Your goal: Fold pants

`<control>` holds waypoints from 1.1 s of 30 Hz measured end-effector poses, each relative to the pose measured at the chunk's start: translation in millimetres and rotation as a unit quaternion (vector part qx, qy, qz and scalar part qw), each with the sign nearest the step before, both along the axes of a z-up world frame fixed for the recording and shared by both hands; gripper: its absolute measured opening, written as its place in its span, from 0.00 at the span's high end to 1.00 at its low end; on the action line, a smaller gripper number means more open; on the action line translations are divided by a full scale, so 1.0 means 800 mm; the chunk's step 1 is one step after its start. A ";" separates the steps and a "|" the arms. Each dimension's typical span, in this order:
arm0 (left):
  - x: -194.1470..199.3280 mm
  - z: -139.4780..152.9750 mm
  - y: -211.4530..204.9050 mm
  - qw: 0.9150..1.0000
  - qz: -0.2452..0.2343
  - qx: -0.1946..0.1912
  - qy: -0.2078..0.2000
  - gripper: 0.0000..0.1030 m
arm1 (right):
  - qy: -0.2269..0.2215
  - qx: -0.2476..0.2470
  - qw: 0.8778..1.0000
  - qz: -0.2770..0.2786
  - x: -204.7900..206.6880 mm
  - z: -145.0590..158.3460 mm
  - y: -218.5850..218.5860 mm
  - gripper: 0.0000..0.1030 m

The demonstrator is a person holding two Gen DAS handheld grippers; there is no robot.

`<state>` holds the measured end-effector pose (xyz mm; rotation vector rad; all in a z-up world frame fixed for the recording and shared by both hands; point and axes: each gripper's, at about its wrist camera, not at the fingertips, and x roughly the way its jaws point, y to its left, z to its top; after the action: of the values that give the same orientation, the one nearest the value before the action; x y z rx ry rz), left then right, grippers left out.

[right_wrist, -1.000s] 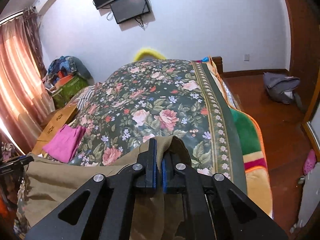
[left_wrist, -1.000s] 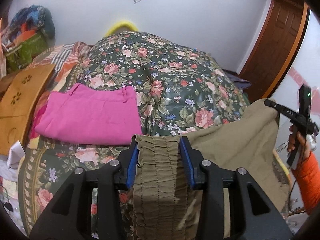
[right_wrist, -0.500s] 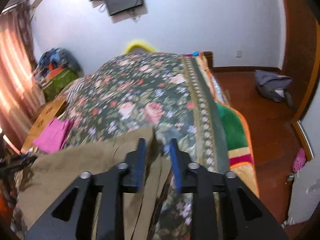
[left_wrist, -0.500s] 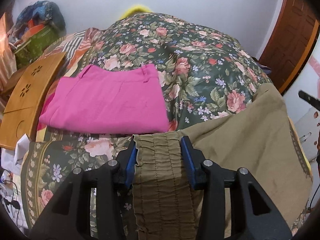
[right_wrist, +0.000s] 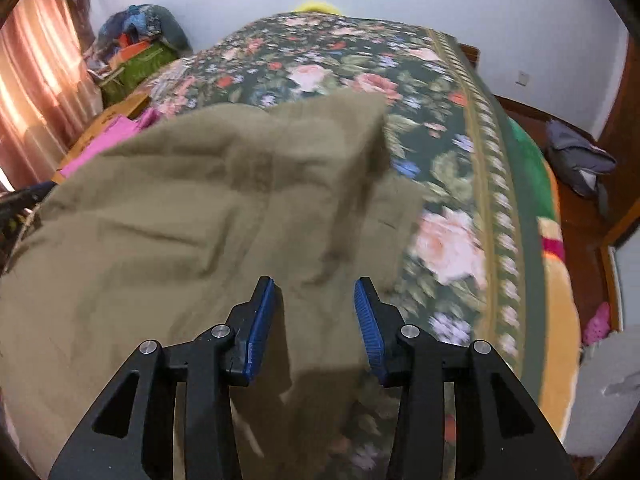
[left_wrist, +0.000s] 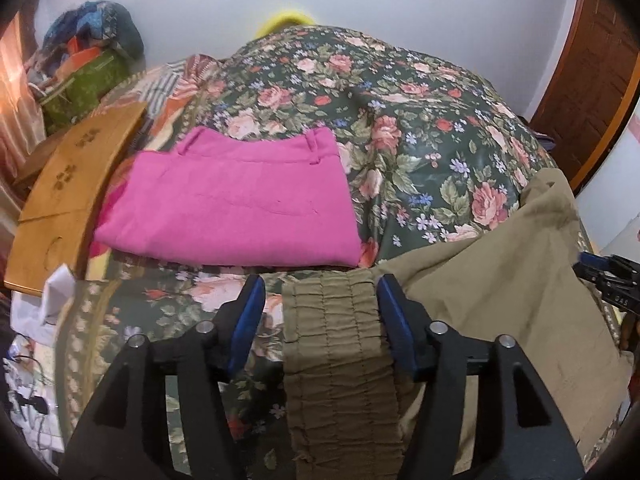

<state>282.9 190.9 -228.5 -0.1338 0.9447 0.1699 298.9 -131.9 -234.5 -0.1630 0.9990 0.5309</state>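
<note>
While both hand-held grippers [left_wrist: 320, 304] [right_wrist: 314, 312] gape, only left view shows pink pants [left_wrist: 236, 204].

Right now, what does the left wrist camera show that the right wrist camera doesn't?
Only the left wrist view shows the gathered elastic waistband between the open left gripper, and the whole folded pink pants. Only the right wrist view shows the open right gripper with its pads clear of the cloth, and a grey bag on the floor. Both share the olive pants and floral bedspread.
</note>
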 end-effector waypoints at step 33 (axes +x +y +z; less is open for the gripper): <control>-0.121 -0.018 -0.106 0.997 -0.063 -0.034 0.010 0.40 | 0.044 0.083 0.996 0.005 -0.161 0.030 -0.011 0.54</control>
<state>186.2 105.7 -243.1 -0.1348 0.9763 0.0231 170.4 -141.0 -210.3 0.0039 1.0359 0.6318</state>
